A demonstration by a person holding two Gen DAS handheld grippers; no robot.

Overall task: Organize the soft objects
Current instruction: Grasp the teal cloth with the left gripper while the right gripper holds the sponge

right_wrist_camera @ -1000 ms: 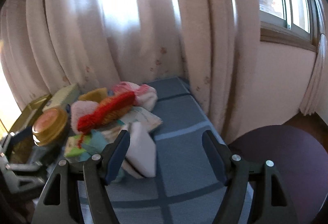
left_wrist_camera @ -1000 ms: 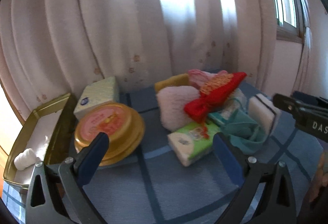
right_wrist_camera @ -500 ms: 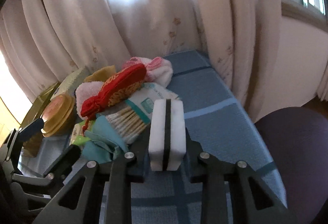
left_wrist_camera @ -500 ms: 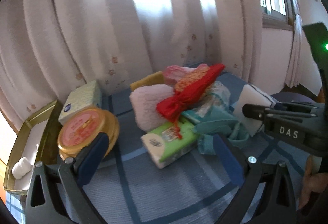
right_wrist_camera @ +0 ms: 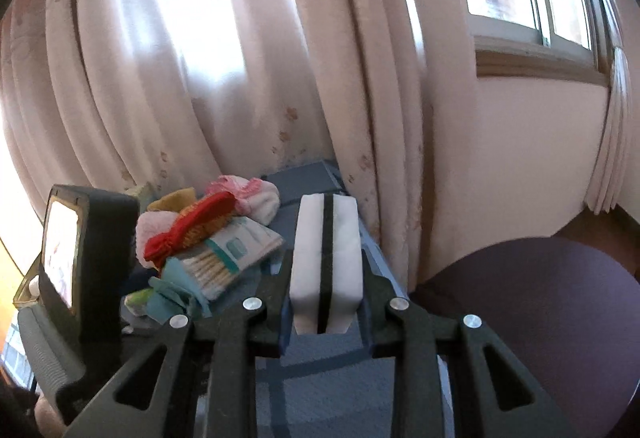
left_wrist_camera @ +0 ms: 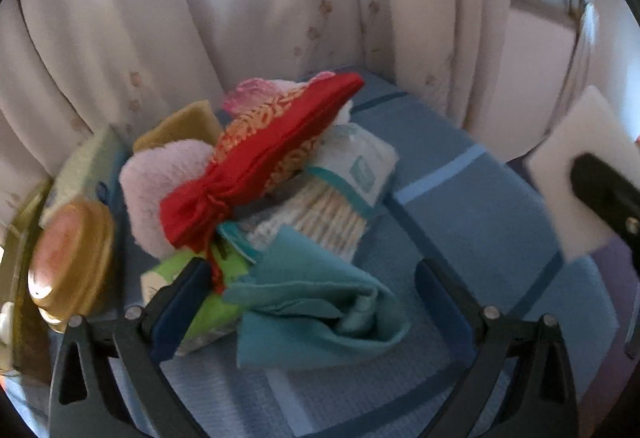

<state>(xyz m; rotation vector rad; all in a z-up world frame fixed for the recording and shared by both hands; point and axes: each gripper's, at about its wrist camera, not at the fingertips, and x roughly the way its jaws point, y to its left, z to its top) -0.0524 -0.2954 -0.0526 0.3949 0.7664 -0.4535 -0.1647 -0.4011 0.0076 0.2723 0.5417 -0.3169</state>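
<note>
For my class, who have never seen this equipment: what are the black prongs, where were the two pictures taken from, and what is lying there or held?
The prongs are hand-held grippers, one per hand, each carrying a camera looking along its fingers. In the left camera's picture, the left gripper is open above a teal cloth, beside a red pouch, a pink towel and a gold tin on a blue tablecloth. In the right camera's picture, the right gripper squeezes a white sponge.

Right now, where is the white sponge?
The right gripper holds the white sponge between its fingers, lifted right of the pile, beside the curtain.
</note>
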